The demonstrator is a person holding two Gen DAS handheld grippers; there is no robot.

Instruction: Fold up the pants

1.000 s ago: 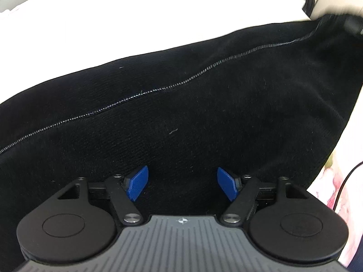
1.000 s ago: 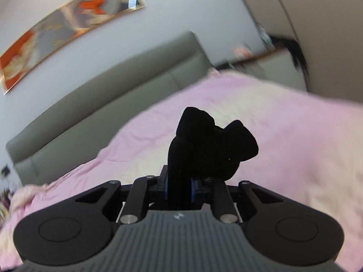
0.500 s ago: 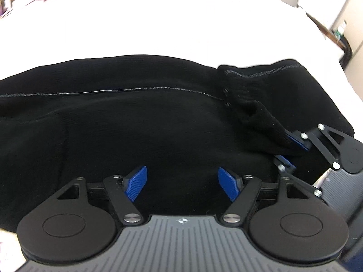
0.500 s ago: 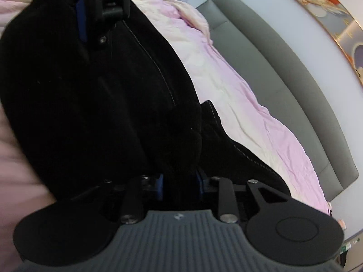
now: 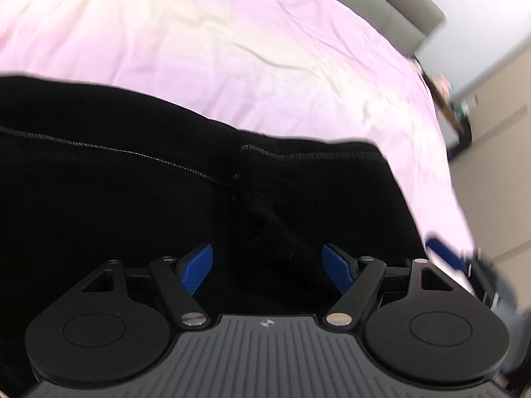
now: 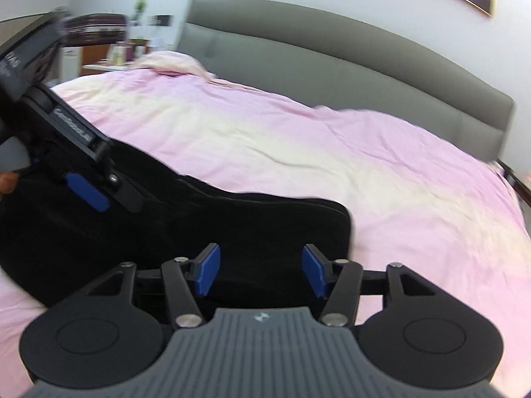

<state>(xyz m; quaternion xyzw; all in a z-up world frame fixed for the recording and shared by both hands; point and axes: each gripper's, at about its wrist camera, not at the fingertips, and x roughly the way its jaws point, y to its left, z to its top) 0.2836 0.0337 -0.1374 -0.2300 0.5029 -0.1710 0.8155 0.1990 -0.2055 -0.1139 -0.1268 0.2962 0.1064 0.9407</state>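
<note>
Pants [image 5: 132,199] lie on the bed [image 5: 232,49], filling the lower left and centre of the left wrist view; in the right wrist view they sit as a dark slab across the lower left w/ a squared-off edge near centre. Stitched hem line runs across the upper part of the cloth in the left view, w/ a second layer overlapping at centre, so the fabric looks doubled over.

What changed: half a sec ago the right hand-held gripper [image 6: 260,272] was pinched on a bunch of black cloth; now its blue pads [image 6: 207,273] stand apart, jaws opening, nothing pressed between them, cloth lying flat below and behind. So the carried end has been let go and set down on the rest of the garment. A sec ago that bunch was up in the air above the bed.

Left hand-held gripper [image 5: 267,268] is wide, jaws opening a bit more, pads clear of the cloth, nothing held. It hovers over the pants' lower centre. It also shows at upper left of the right view, angled down at the fabric.

Meaning for the task, as I read it: one fold is prob. done, pants now a shorter stack. Both grippers are free, so next is likely smoothing or another fold. Risk: top layer looks a bit rumpled at centre.
</note>
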